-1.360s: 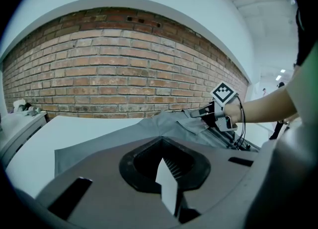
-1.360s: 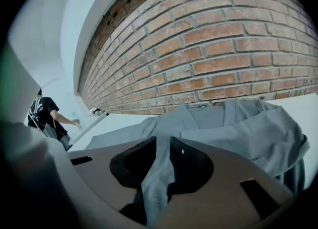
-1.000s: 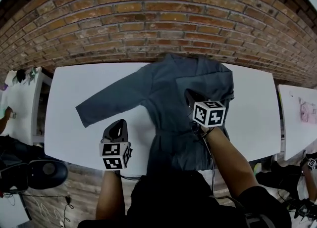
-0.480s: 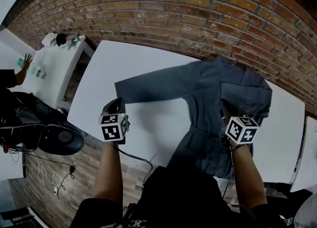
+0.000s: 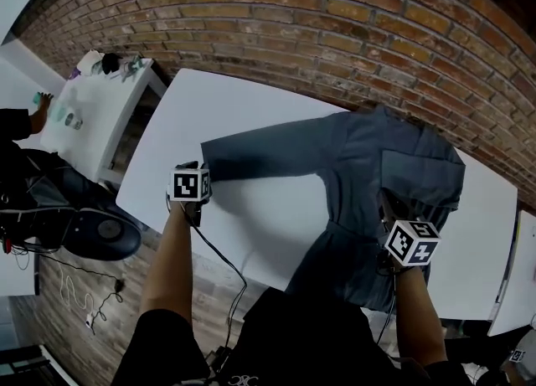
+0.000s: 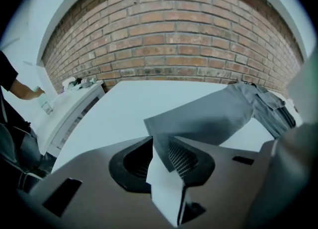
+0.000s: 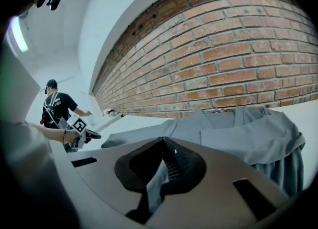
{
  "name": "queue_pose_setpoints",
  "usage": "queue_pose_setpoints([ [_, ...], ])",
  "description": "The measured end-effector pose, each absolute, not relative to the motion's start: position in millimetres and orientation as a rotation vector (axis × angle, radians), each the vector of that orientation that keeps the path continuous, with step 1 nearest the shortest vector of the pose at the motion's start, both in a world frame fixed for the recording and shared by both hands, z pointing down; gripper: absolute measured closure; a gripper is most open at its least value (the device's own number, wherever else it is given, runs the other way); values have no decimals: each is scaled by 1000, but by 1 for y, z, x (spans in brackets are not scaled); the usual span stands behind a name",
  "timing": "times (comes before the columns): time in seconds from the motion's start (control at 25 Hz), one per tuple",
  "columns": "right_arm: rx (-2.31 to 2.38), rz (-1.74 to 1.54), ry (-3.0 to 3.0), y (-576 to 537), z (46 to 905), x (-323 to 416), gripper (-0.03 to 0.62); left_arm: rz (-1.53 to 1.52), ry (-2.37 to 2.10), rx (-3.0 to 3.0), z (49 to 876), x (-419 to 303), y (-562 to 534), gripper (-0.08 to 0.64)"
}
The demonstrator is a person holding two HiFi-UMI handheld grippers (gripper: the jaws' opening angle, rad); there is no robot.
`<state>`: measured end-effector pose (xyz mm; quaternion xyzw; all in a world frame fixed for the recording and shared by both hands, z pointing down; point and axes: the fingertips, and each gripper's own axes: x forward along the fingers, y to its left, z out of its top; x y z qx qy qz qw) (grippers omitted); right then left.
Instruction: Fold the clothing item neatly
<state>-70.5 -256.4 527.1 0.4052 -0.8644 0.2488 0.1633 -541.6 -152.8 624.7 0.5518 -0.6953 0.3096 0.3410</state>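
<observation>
I judge this the sleeve-folding step. The grey shirt (image 5: pixel 368 175) lies on the counter (image 5: pixel 251 225), its sleeve (image 5: pixel 260 154) reaching toward the left edge. The right tongs (image 7: pixel 161 153) pinch shirt cloth. The left tongs (image 6: pixel 161 148), jaws just opening, straddle the cuff (image 6: pixel 164 128) unclamped. Next: close on it and carry it inward.

I count one grey garment (image 5: pixel 377 175), two grippers, my left gripper (image 5: pixel 196 167) and my right gripper (image 5: pixel 388 202), one white table (image 5: pixel 251 116), one side table (image 5: pixel 84 129) and one other person (image 7: pixel 55 106).
</observation>
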Motion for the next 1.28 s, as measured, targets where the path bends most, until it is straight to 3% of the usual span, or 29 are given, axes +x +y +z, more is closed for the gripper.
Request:
queue_pose_setpoints([
  [0.32,1165,686,-2451,-250,526,-70,592,582,-1695,1288,663,-559,-172,480],
  [0.52,1119,540,-2409,-252,533,-92,592,615,-1656,1211,687,-561,-169,480],
  [0.72,1151,616,-2316,-253,553,-98,592,623,-1666,1177,690,-560,-163,480],
  [0.88,1147,633,-2311,-248,552,-101,592,738,-1644,1158,691,-553,-168,535],
  [1.28,1173,677,-2309,-240,550,-87,592,719,-1647,1183,677,-551,-170,543],
])
